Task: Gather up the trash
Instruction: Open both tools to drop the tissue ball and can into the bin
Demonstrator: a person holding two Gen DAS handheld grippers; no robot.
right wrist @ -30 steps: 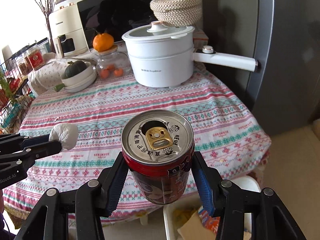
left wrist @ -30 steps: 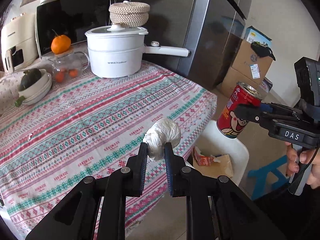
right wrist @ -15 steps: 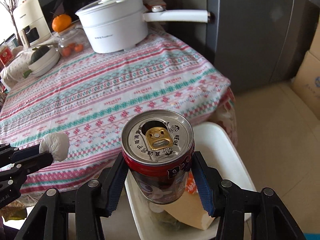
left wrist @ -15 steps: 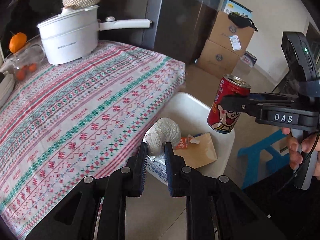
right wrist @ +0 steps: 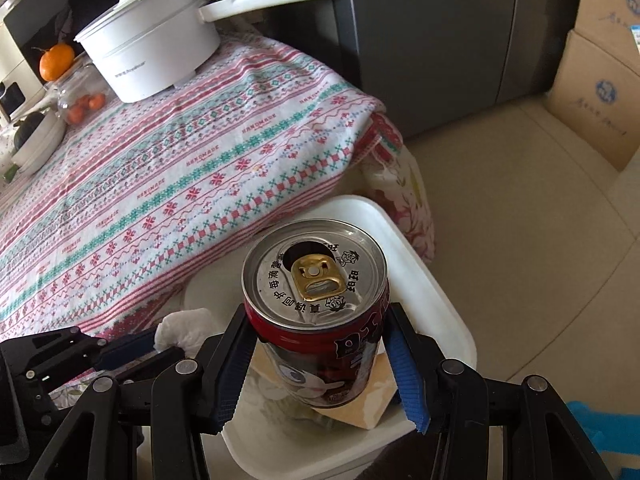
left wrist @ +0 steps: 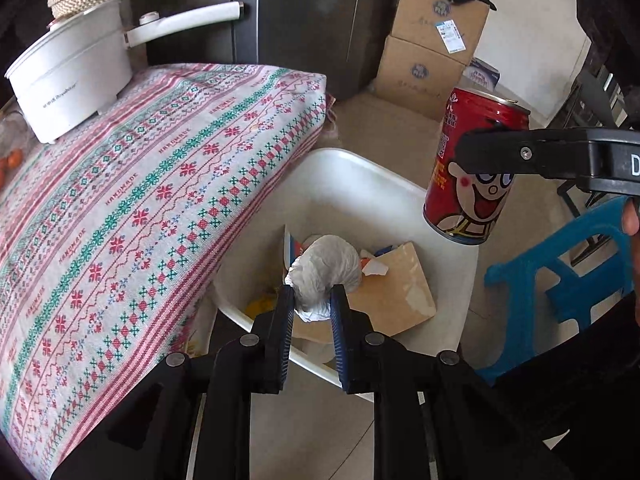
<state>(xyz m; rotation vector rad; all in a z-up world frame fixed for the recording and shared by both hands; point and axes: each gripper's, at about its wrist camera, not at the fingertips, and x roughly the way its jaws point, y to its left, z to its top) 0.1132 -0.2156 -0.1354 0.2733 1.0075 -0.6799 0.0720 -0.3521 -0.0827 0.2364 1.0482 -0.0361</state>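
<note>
A crumpled white paper ball (left wrist: pixel 324 268) is pinched between the pads of my left gripper (left wrist: pixel 310 300), which hangs over the open white bin (left wrist: pixel 360 184) beside the table. In the right wrist view the same ball (right wrist: pixel 184 326) and left gripper (right wrist: pixel 132 346) show at the lower left. My right gripper (right wrist: pixel 317 316) is shut on a red drink can (right wrist: pixel 316 280) with a cartoon face, held upright above the bin's rim (right wrist: pixel 432 292). From the left wrist view the can (left wrist: pixel 472 184) hovers over the bin's right side. A brown cardboard piece (left wrist: pixel 396 288) and wrappers lie inside the bin.
The table with the patterned cloth (left wrist: pixel 140 200) fills the left, bearing a white pot (left wrist: pixel 68 76). A dark fridge (left wrist: pixel 312 20) and stacked cardboard boxes (left wrist: pixel 432 52) stand behind. A blue plastic stool (left wrist: pixel 560 280) is right of the bin, on the tiled floor.
Both grippers have moved off the table's edge and lower, to above the white bin. Each still holds its item, the paper ball on the left and the can on the right.
</note>
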